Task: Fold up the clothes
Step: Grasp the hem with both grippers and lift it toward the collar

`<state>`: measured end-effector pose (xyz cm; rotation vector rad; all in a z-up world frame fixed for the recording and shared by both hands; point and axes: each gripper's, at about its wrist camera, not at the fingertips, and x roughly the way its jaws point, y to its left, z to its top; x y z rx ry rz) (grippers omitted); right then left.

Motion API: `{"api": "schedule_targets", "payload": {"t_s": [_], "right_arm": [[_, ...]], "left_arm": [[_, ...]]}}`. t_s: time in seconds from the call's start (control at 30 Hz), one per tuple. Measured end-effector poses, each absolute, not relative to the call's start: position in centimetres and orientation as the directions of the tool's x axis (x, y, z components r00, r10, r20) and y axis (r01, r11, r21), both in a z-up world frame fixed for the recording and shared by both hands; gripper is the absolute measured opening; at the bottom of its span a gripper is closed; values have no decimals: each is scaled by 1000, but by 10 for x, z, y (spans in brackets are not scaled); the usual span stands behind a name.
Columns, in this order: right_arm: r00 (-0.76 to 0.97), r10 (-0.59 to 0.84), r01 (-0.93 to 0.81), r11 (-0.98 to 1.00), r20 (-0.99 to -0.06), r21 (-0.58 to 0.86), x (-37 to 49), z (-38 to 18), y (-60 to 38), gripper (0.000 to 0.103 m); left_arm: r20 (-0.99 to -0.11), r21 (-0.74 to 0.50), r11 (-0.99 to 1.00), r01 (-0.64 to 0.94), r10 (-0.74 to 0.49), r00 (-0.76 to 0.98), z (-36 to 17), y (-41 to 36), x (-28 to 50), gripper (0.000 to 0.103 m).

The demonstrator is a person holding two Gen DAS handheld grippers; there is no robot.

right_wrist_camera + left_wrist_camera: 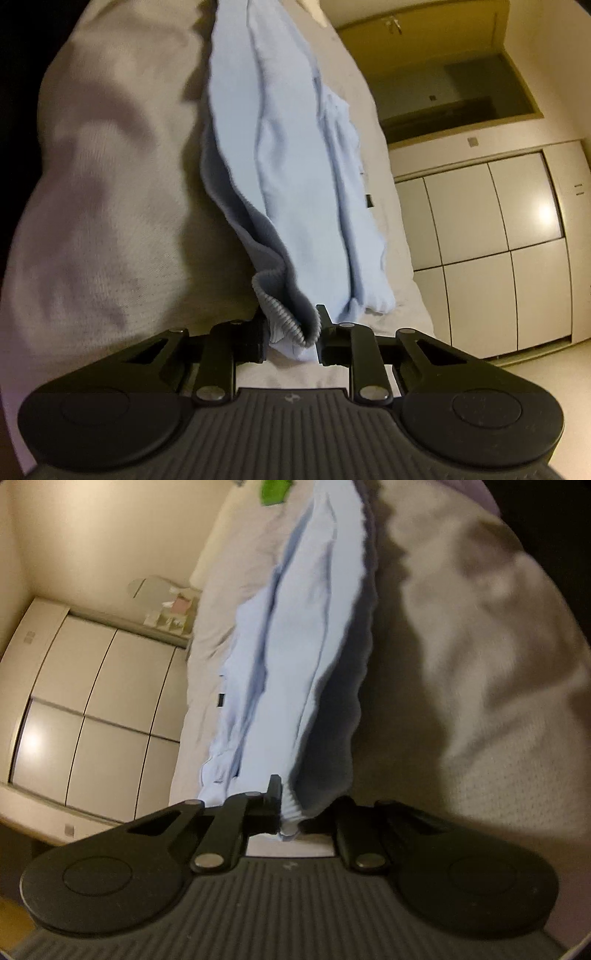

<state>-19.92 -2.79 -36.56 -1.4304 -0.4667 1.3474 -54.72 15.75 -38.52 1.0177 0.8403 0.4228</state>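
Overhead, a pale blue garment (295, 657) hangs stretched between both grippers, above a beige bedspread (461, 672). Left gripper (291, 812) is clamped on a ribbed hem corner; right gripper (291, 334) is clamped on the other ribbed corner, cloth bunched between its jaws. Garment casts a dark shadow on the bedspread just beside its lower edge. A small dark tag (221, 700) shows near the garment's edge. Beyond the garment's far end, a green item (275, 491) lies on the bed; what it is cannot be told. Nothing stands between grippers and garment.

Bedspread is rumpled, with soft folds and mottled shadow on the side away from the wall. Past the garment, white closet doors (92, 709) line the wall, with a glare spot on one panel. In the left view a low shelf (166, 616) with small blurred objects sits near the bed's edge. In the right view an open doorway (450, 81) sits beyond the garment, above the closet doors (491, 240). Walls are cream.
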Motion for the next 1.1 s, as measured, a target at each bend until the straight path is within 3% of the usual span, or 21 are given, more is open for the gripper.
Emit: {"api": "schedule_targets", "payload": {"t_s": [0.3,0.6,1.1], "right_arm": [[294,850,-395,-309,-438,-865,-230,-314,-50,21],[307,831,-441,-308,-464,-843,-284,-288,-105,21],[298,783,-498,-361,-546,-788,-342,-273,-161,21]], "left_arm": [[-393,863,505,6,665,635,-349,138,-566,5],[-385,841,539,-43,653,652,-333,76,-616,5],[-446,767,636,-84,623,643,-317,8,-677,7]]}}
